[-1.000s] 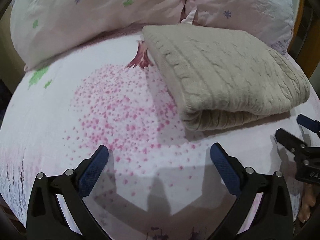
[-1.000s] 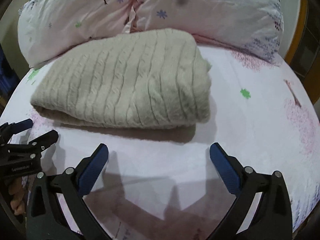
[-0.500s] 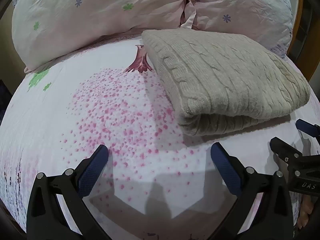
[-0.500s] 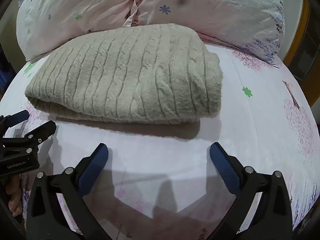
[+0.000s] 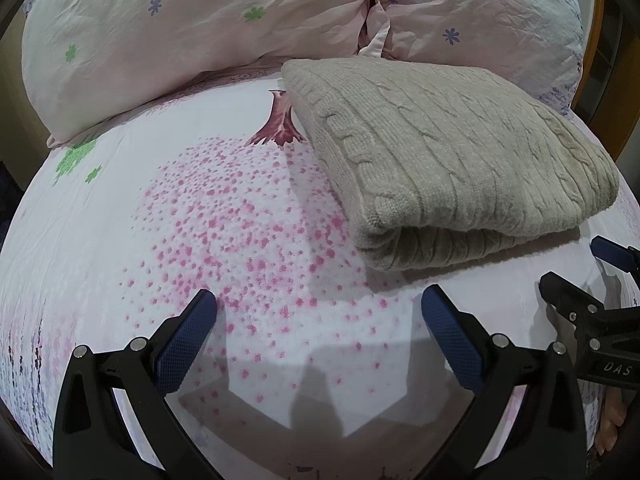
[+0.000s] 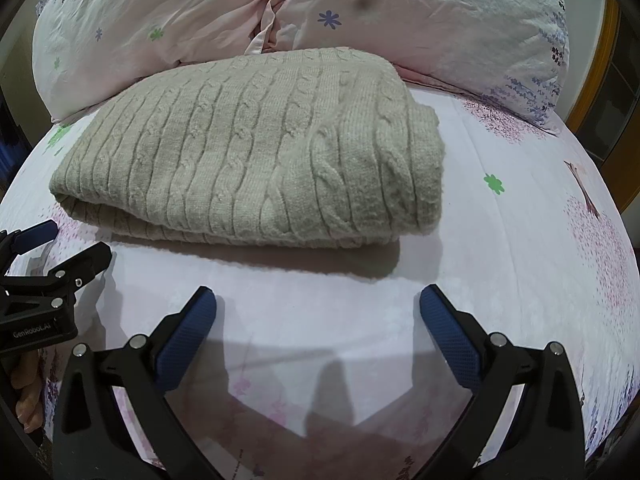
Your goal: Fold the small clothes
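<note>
A beige cable-knit sweater (image 5: pixel 452 160) lies folded in a thick rectangle on the bed, also in the right wrist view (image 6: pixel 256 152). My left gripper (image 5: pixel 318 320) is open and empty, just short of the sweater's near left corner. My right gripper (image 6: pixel 318 320) is open and empty, a little in front of the sweater's near edge. The right gripper shows at the right edge of the left wrist view (image 5: pixel 596 276). The left gripper shows at the left edge of the right wrist view (image 6: pixel 56 248).
The bed sheet (image 5: pixel 160 216) is white with pink blossom print. Two pink pillows (image 5: pixel 200 20) (image 6: pixel 420 12) lie against the far side, right behind the sweater. A wooden frame (image 6: pixel 600 60) stands at the far right.
Both grippers have moved forward toward the sweater, which now looks larger and closer in both views. Both stay open. The sweater has not moved.
</note>
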